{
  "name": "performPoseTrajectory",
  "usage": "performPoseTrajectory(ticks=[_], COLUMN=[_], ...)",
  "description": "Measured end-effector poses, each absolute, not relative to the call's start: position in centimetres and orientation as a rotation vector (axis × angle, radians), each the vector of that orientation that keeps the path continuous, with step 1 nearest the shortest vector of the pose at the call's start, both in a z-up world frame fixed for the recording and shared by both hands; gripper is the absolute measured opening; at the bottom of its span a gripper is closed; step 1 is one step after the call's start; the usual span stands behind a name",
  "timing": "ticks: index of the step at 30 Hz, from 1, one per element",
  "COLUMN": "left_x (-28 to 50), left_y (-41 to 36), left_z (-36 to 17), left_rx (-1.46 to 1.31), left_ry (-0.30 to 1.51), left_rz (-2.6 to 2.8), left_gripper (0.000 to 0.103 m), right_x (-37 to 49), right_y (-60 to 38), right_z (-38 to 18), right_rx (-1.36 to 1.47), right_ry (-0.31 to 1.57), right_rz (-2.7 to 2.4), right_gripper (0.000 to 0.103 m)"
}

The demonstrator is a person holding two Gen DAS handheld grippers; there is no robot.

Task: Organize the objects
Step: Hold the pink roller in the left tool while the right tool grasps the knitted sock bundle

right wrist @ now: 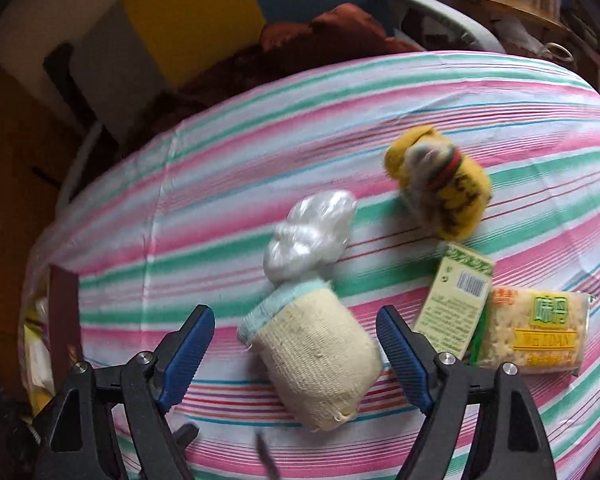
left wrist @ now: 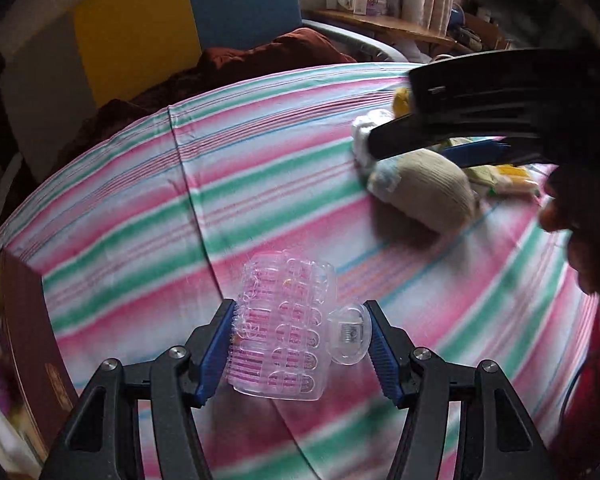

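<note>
A: Left gripper: jaws narrowed onto a clear plastic hair-roller clip, both pads touching it, near edge of the striped cloth. Lifted or resting, cannot tell.

B: Right gripper?

A: Wide, holding nothing, straddling a cream rolled sock.

B: Beyond it?

A: White plastic bag touching the sock's far end; yellow rolled sock farther right; 2 snack packets right. Brown box at the left edge.

B: Progress?

A: Early, I judge: 5 items loose.
</note>
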State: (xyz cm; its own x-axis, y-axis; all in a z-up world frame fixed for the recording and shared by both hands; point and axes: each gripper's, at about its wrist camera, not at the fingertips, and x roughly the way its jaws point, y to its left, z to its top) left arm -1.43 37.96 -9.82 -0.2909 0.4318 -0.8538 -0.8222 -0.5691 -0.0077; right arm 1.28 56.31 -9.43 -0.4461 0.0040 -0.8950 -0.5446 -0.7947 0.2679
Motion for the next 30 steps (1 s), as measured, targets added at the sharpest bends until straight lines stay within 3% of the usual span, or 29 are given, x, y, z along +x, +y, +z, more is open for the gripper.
performPoseTrajectory(ticks=[5, 7, 8, 12, 30], left_x=[0.1, 0.3, 0.3, -0.5, -2.1], left_y=[36.5, 36.5, 36.2, 36.0, 36.5], left_z=[-9.6, -9.6, -9.6, -9.7, -11.2], left_rx=[-1.066, -1.053, -1.052, -1.051, -1.07], left_ry=[0.528, 0.522, 0.516, 0.496, 0.449], left_rz=[1.952, 1.952, 1.95, 1.935, 1.932], left_gripper=[0.063, 0.063, 0.063, 0.063, 0.063], right_x=[-0.2, -0.4, -0.4, -0.5, -0.5], right_y=[54.2, 53.6, 53.5, 53.1, 54.2], right_z=[-10.2, -10.5, -10.7, -10.4, -11.4], right_rx=[-1.496, -1.521, -1.536, -1.54, -1.594], right_ry=[0.506, 0.428, 0.412, 0.398, 0.384], right_rz=[2.301, 2.288, 2.277, 2.303, 2.256], right_gripper=[0.086, 0.072, 0.072, 0.068, 0.067])
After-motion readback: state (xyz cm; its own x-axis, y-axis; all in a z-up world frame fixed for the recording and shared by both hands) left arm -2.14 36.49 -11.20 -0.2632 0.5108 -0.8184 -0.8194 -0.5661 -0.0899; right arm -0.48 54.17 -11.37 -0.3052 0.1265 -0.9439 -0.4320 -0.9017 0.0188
